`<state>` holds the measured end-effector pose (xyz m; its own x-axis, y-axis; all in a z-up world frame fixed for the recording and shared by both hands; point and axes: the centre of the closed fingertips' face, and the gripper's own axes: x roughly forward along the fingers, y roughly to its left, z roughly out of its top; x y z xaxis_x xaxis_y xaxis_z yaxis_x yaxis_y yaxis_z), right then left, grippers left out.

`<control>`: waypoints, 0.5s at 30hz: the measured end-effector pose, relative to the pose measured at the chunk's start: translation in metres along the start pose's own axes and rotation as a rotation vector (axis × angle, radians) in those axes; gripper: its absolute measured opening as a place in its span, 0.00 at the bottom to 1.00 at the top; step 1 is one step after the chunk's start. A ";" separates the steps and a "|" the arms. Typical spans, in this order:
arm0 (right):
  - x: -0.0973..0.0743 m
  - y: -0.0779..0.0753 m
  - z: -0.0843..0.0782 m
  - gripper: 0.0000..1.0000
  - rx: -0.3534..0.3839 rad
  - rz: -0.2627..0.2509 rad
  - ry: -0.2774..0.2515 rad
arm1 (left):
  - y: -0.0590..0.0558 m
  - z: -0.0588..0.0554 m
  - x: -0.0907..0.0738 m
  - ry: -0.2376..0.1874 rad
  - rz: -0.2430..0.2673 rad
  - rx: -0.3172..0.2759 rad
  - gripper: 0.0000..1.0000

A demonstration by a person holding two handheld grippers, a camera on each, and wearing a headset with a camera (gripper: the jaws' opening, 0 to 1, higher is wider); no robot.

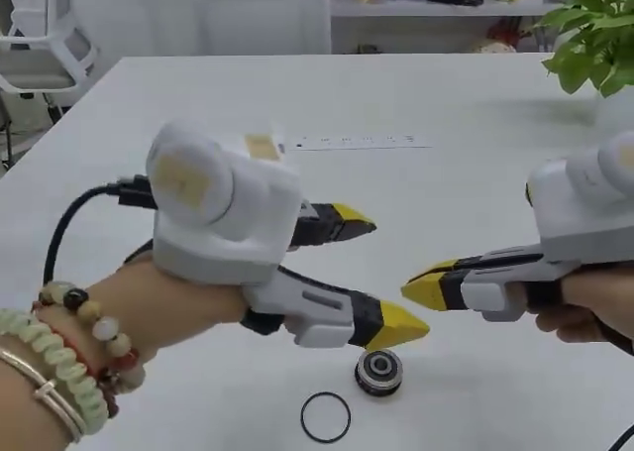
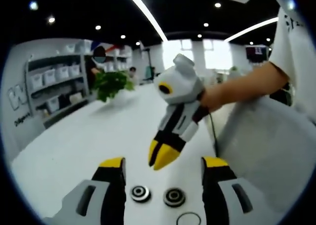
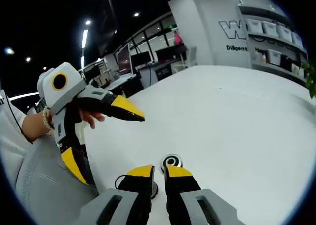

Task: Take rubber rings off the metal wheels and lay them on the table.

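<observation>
Bright, even overhead light.
Ceiling strip lights (image 2: 145, 12) glare atop the left gripper view; the white table (image 1: 446, 94) carries faint shadows; both gripper views bend at their edges.

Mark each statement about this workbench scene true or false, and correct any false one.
1. The left gripper has its fingers spread wide. True.
2. A rubber ring lies loose on the table. True.
3. The right gripper is clamping a metal wheel. False: its fingers are together on nothing, above the table.
4. Three wheels sit on the table. False: the left gripper view shows two metal wheels, side by side.
5. Bead bracelets circle the wrist behind the left gripper. True.
</observation>
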<state>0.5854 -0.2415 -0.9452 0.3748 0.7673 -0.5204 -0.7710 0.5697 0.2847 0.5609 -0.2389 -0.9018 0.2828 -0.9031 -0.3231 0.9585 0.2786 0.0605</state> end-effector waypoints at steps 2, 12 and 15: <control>0.002 0.001 -0.002 0.06 0.004 0.006 0.005 | 0.001 -0.009 0.003 -0.021 0.014 -0.046 0.56; 0.011 -0.002 -0.022 0.06 0.023 0.027 0.072 | -0.005 -0.060 0.009 0.091 0.006 -0.063 0.34; 0.012 -0.003 -0.027 0.07 0.028 0.034 0.090 | -0.005 -0.066 0.012 0.097 0.013 -0.102 0.32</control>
<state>0.5779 -0.2420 -0.9739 0.3004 0.7575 -0.5797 -0.7671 0.5530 0.3252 0.5573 -0.2294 -0.9679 0.2853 -0.8647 -0.4134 0.9450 0.3259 -0.0294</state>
